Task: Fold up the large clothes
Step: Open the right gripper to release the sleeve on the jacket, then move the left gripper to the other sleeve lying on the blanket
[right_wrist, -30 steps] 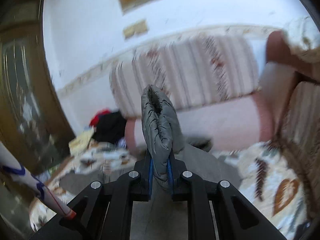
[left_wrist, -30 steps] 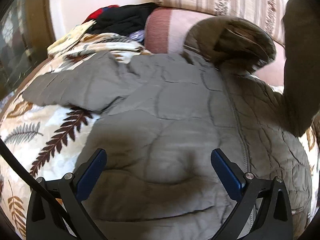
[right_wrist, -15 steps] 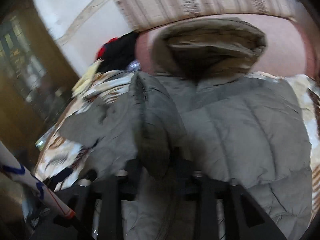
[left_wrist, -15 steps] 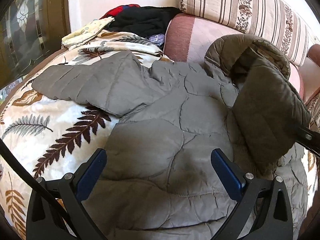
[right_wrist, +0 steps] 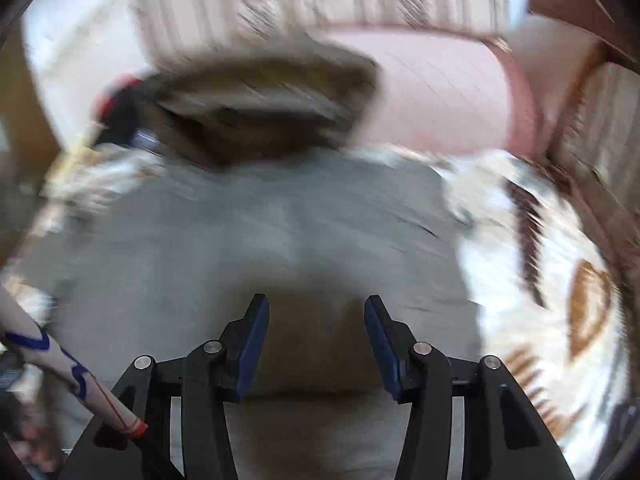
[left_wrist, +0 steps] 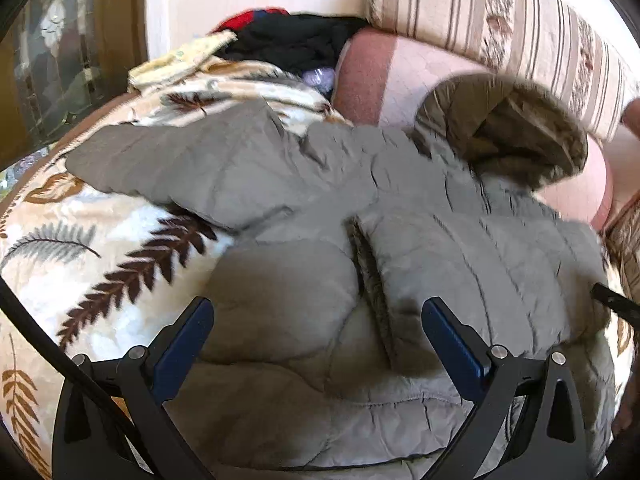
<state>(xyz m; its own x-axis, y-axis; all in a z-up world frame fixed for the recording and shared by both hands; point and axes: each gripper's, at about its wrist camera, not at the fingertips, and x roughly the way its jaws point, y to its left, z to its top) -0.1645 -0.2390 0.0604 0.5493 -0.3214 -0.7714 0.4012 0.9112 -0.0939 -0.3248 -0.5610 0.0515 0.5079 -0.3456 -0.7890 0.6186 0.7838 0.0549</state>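
A grey quilted hooded jacket [left_wrist: 280,288] lies spread on a leaf-print blanket [left_wrist: 80,264]. Its right sleeve [left_wrist: 472,264] is folded across the body; its left sleeve [left_wrist: 176,160] stretches out to the left. The hood [left_wrist: 500,128] rests against the sofa. My left gripper [left_wrist: 316,332] is open and empty just above the jacket's lower part. My right gripper [right_wrist: 316,332] is open and empty over the jacket [right_wrist: 240,248]; that view is motion-blurred.
A pink and striped sofa [left_wrist: 500,20] runs behind. A pile of black, red and yellow clothes [left_wrist: 288,40] lies at the back left. A wooden glass-panel door [left_wrist: 52,60] is on the left. The blanket [right_wrist: 540,280] shows at the right.
My right gripper carried the right sleeve down across the jacket's body, let it go and opened. The left gripper stayed open over the jacket.
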